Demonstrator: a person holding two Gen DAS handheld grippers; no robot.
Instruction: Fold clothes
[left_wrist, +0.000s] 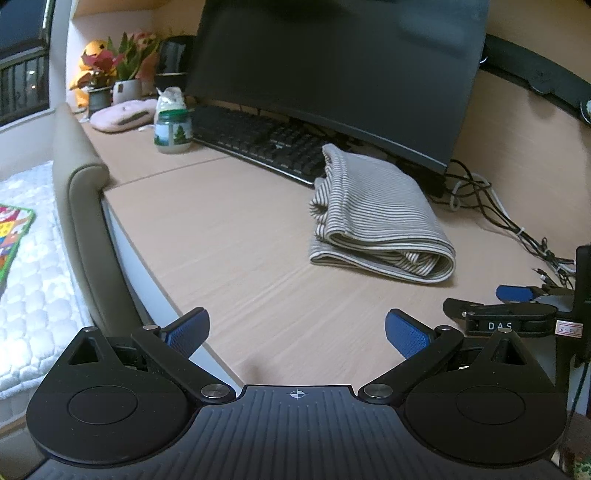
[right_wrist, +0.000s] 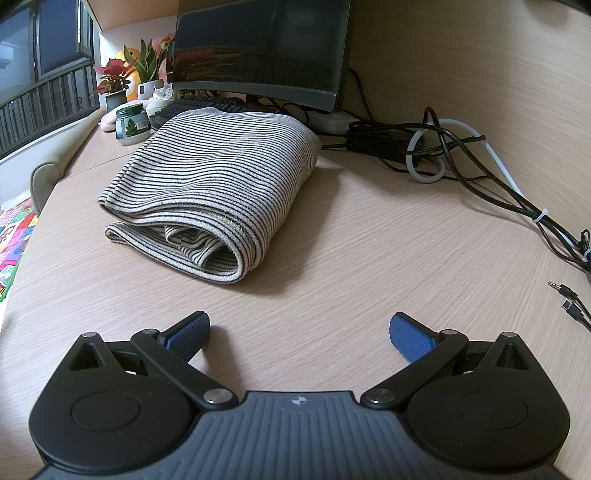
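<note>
The striped garment (right_wrist: 214, 173) is lying folded mid-counter (right_wrist: 369, 240), both the left gripper (left_wrist: 295, 330) and right gripper (right_wrist: 300, 332) being held wide, empty, so folding is judged done.

Striped garment (right_wrist: 218, 177), apparently folded, on desk (right_wrist: 369, 240)

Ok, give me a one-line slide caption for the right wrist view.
Open right gripper hovers over the desk, facing a folded striped garment before the monitor.

Dark monitor (left_wrist: 332, 66) at far edge of wooden desk (left_wrist: 229, 236), black keyboard (left_wrist: 258, 140) before it. Green-labelled jar (left_wrist: 173, 134), potted plants (left_wrist: 122, 74) and yellow plush toy (left_wrist: 90, 55) far left. Tangled black cables (right_wrist: 461, 155) far right.
</note>
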